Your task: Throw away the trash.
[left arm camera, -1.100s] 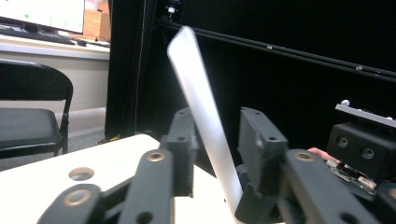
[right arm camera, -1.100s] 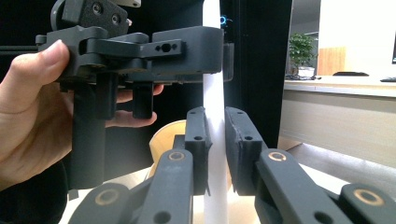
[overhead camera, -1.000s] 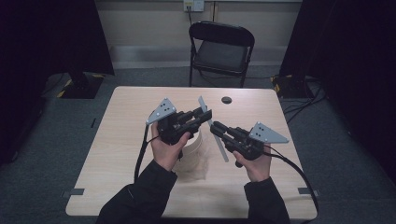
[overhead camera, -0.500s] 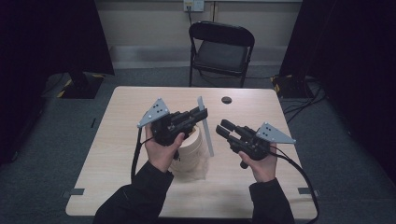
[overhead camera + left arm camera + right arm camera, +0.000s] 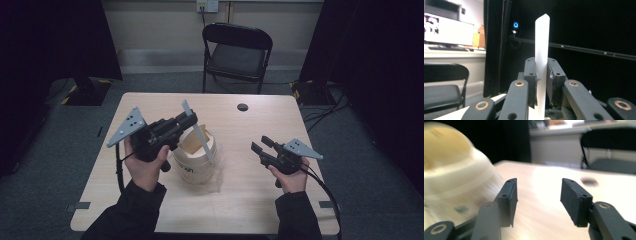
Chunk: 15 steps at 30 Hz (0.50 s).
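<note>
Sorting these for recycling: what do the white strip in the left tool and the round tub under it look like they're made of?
The white strip looks like thin, matte, slightly translucent plastic: flat, stiff, light glowing through it. The tub looks like cream-coloured paperboard or plastic, smooth, with printing on its side; which one is unclear. Crinkly clear film lies at its base.

Two black jaws rise from six o'clock, clamped on a flat white strip (image 5: pixel 541 57) that stands upright, its pointed tip toward twelve o'clock. A black chair (image 5: pixel 442 86) sits at eight o'clock, a monitor (image 5: pixel 447 32) at ten, and a small blue light (image 5: pixel 515 24) glows near eleven.
</note>
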### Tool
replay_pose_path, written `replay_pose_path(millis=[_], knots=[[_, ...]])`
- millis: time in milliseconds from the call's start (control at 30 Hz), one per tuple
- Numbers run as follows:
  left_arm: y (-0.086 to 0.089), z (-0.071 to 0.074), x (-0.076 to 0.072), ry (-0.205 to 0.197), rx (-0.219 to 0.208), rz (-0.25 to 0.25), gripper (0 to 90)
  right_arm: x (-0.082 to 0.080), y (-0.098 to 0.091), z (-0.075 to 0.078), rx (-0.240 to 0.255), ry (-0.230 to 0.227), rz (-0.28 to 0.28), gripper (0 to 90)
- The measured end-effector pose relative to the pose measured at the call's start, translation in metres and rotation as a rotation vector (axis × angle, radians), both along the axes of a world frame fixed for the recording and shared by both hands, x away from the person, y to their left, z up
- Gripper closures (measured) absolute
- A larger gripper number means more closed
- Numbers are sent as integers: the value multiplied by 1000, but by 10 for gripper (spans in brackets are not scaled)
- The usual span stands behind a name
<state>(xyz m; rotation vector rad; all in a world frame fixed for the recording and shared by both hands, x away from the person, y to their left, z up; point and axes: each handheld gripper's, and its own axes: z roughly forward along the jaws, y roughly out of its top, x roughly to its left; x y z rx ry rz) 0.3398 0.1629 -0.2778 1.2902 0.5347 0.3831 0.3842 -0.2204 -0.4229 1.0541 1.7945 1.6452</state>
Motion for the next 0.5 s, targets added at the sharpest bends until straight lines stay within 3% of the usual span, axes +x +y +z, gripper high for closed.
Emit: replay_pose_path(millis=[33,133,167,300,500], knots=[[10,3,-3,-6,-12,11,803,3,-8,-14,-43,54,-48,438],[21,6,-5,-15,-21,28,804,5,-14,-24,-83,89,-78,421],[30,8,-6,-19,-33,47,803,7,-18,-36,-125,134,-109,405],[45,10,-8,-19,-42,73,804,10,-22,-51,-181,185,-125,390],[75,12,-14,-13,-40,122,804,11,-27,-62,-209,228,-147,382]])
